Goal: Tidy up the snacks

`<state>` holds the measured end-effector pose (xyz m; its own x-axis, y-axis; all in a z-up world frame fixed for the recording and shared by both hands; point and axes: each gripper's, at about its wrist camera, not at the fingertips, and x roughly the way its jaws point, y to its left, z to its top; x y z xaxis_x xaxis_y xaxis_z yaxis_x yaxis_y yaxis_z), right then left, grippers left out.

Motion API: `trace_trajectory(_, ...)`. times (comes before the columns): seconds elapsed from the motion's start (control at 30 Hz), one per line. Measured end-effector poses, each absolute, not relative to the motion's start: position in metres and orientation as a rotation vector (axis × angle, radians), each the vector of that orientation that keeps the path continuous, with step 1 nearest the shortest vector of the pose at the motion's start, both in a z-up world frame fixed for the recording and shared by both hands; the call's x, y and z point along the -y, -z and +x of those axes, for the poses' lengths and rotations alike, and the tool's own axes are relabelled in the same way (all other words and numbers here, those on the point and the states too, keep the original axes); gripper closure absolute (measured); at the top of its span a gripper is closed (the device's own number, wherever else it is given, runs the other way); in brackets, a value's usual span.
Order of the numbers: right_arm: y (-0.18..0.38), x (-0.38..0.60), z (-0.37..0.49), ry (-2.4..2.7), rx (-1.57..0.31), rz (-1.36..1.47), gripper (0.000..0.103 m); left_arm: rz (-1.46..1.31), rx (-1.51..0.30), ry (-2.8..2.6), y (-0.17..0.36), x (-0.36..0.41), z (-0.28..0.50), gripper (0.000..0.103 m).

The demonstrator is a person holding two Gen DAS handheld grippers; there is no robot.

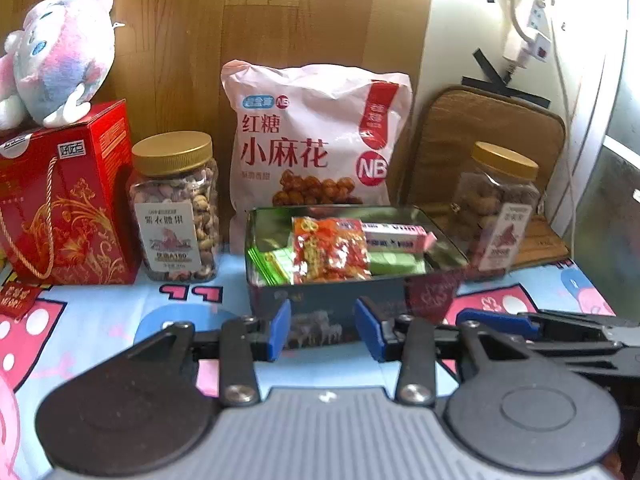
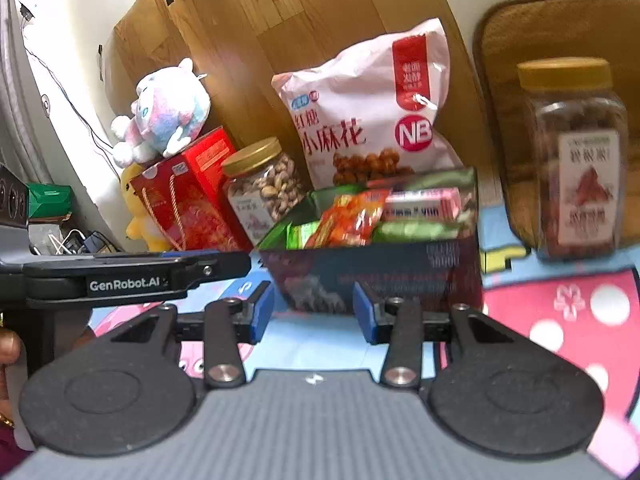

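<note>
Near the tin box [image 1: 320, 300] of snack packets [image 1: 330, 248], left gripper [image 1: 323, 328] and right gripper [image 2: 313, 312] both released (holding nothing), cashew jar [image 1: 176, 208] far left, pink snack bag [image 1: 316, 136] behind.

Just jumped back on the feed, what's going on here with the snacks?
Both grippers are open and empty, hovering in front of the open tin. The left gripper and right gripper each face its front wall. The tin already holds several snack packets, a red-orange one on top. Two gold-lidded nut jars flank it, with the big pink snack bag standing behind.
</note>
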<state>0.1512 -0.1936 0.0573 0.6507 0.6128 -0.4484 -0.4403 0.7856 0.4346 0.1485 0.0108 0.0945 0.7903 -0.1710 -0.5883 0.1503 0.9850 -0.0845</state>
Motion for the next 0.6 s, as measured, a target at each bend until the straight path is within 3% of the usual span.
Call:
trace_trajectory(0.23,-0.061,0.199,0.12,-0.587,-0.626,0.339,0.055,-0.032,-0.641,0.18,-0.092,-0.005,0.122,0.064)
trace_trajectory(0.43,-0.067,0.2,0.095,-0.555,-0.639,0.348,0.049,-0.015,-0.631,0.17,-0.088,-0.002,0.096,0.049)
trace_trajectory(0.57,-0.066,0.2,0.073,-0.485,-0.615,0.36,0.022,-0.014,-0.618,0.147,-0.084,-0.004,0.075,0.034)
trace_trajectory(0.6,-0.066,0.2,0.066,-0.462,-0.6,0.359,0.016,-0.011,-0.609,0.135,-0.083,-0.005,0.069,0.022)
